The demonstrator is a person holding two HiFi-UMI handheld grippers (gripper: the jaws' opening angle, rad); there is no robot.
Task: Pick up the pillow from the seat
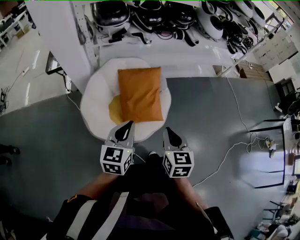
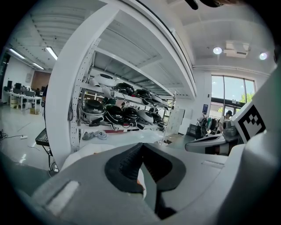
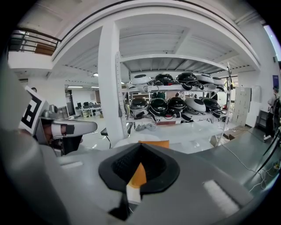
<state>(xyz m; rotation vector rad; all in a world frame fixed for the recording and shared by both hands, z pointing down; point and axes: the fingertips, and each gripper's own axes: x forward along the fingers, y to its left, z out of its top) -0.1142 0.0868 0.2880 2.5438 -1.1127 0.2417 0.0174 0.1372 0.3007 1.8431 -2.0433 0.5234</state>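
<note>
Orange fabric is what's being gone after here. The orange pillow [image 1: 139, 93] is being carried flat across the middle of the white round seat [image 1: 93, 101]. One short edge is being pointed at the shelving rack [image 1: 154, 44] loaded with helmets [image 1: 110, 13], the other at the grippers. A yellow patch [image 1: 114, 110], maybe a second cushion, is being half covered by the pillow's near left corner.

The left gripper [image 1: 125, 125] and right gripper [image 1: 169, 132] are being held side by side just short of the seat's near rim, apart from the pillow. Both claws are being pinched fully together with nothing in them. In the right gripper view the pillow is only being glimpsed past the tips, not touched.

So the reach is probably what's being set up, and nothing's been grabbed yet. Tips for doing it well, as far as can be judged:

- The jaws are going to have to be opened before anything's reached for, not at the last second over the fabric.
- A soft, wide pillow like this is likely being handled best from two spots at once, say the two near corners or the two long sides, so it isn't being left to sag.
- Some stuffing should be getting pinched along with the cover, otherwise the fabric could be slipped out.
- The yellow thing underneath should be watched so it isn't being dragged along.
</note>
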